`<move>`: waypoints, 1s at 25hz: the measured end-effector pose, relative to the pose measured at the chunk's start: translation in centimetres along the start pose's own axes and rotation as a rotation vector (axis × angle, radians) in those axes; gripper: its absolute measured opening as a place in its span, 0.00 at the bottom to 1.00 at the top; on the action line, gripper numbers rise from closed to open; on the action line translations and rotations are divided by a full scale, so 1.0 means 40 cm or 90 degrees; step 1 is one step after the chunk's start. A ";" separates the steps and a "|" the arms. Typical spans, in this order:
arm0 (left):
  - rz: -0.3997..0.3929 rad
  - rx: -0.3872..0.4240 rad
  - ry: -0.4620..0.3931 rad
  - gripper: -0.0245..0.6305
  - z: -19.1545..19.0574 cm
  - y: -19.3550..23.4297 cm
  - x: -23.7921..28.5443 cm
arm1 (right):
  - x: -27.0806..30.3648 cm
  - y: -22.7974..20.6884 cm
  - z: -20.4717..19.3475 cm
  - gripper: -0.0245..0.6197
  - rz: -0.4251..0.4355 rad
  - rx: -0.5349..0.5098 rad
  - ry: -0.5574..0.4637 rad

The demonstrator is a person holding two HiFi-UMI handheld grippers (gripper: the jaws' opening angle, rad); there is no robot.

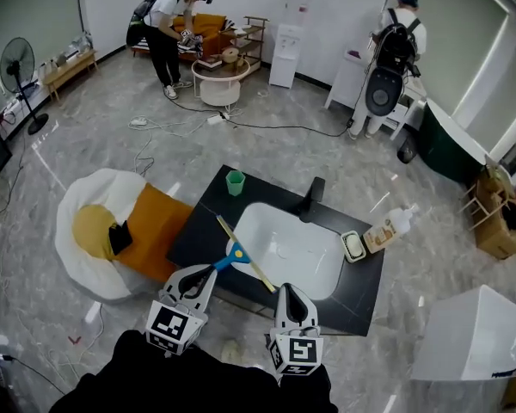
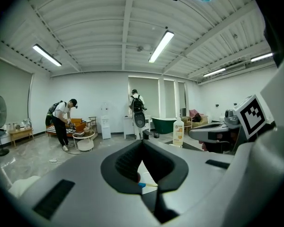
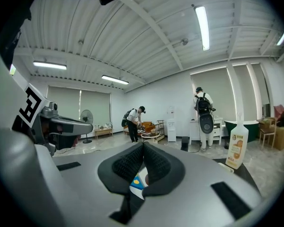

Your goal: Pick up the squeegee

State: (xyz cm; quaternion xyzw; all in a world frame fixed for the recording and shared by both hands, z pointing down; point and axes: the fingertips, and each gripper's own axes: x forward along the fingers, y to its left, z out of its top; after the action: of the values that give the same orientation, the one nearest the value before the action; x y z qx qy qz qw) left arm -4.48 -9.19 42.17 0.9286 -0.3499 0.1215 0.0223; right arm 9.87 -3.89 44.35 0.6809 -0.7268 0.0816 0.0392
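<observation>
At the near edge of the black counter (image 1: pixel 202 231), over the front rim of the white sink (image 1: pixel 314 261), both grippers point forward. The left gripper (image 1: pixel 210 272) (image 2: pixel 143 142) has its fingers pressed together on nothing, and so does the right gripper (image 1: pixel 285 290) (image 3: pixel 143 146). The squeegee (image 1: pixel 236 253) lies across the sink's left rim, just ahead of the left gripper's tips.

One squeegee (image 1: pixel 238 253), one green cup (image 1: pixel 235 181), one bottle (image 1: pixel 394 228), one sink (image 1: pixel 288 243), one fan (image 1: pixel 17 63), two people (image 1: pixel 168 33) (image 1: pixel 396 50).
</observation>
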 end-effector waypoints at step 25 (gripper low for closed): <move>-0.224 0.013 0.185 0.07 -0.249 0.122 0.381 | 0.245 -0.110 -0.256 0.06 -0.192 0.145 0.137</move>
State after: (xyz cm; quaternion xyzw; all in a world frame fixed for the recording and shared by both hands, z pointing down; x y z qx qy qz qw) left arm 1.30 -21.43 55.31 0.9483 -0.1742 0.2518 0.0837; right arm 13.03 -12.05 56.37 0.7695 -0.5942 0.2286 0.0509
